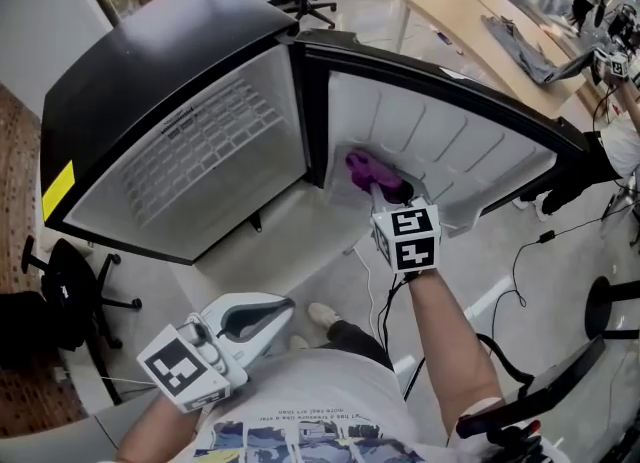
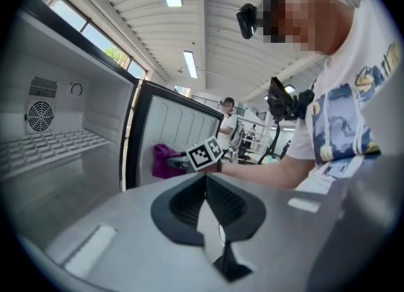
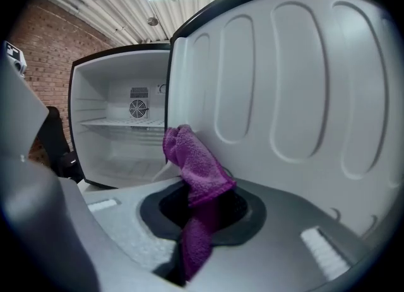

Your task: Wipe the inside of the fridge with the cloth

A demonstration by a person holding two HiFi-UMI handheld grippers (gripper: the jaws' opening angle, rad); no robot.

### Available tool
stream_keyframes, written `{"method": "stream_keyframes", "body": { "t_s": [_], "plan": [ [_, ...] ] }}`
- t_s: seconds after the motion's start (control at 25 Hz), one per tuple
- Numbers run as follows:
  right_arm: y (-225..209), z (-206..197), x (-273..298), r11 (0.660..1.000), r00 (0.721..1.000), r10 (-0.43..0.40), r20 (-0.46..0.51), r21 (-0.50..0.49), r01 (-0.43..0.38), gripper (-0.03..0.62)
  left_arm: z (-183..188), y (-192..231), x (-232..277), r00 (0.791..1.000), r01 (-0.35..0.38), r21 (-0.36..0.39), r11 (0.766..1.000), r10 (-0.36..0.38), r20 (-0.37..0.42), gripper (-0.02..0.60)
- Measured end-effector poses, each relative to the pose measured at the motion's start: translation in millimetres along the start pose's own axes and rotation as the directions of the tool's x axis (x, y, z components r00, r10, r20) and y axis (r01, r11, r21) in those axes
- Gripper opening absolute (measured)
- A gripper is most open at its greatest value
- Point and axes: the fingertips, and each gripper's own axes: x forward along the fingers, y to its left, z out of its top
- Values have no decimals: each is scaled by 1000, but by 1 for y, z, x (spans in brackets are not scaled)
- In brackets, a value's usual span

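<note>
Where pinched between the tightly closed jaws of the right gripper (image 3: 201, 205), sticks up as a fuzzy, bunched purple cloth (image 3: 192, 161), just beside the smooth, moulded white liner of the open fridge door (image 3: 303, 95). Leaves the left gripper (image 2: 211, 209) closed on nothing, well apart.

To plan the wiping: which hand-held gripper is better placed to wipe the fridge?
The right hand-held gripper: it is shut on the purple cloth, close to the fridge door's inner panel. The left hand-held gripper is shut, empty and farther back.

Purple cloth (image 2: 165, 161) at open fridge door (image 2: 183, 130)
</note>
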Motion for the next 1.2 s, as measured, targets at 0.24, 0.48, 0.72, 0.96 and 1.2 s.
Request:
{"method": "stream_keyframes", "body": {
  "t_s": [0.24,0.48,0.72,0.96,1.2],
  "plan": [
    [-38,-19,-27,995,995,-93,-20,38,93,54,3,-8,19,997,71,17,997,-71,-13,5],
    [-73,-40,-56,981,982,-180,-49,60,183,54,7,-18,34,990,142,40,989,-141,-26,6],
    [-105,-60,-83,954,955,-284,-91,75,291,54,6,-23,44,978,205,55,977,-203,-42,6],
    [-127,-66,-100,932,930,-350,-115,55,358,54,5,-24,45,974,225,52,973,-222,-52,6],
    [-140,-71,-120,911,911,-393,-126,80,404,54,9,-32,47,969,245,52,968,-242,-46,6]
  ]
}}
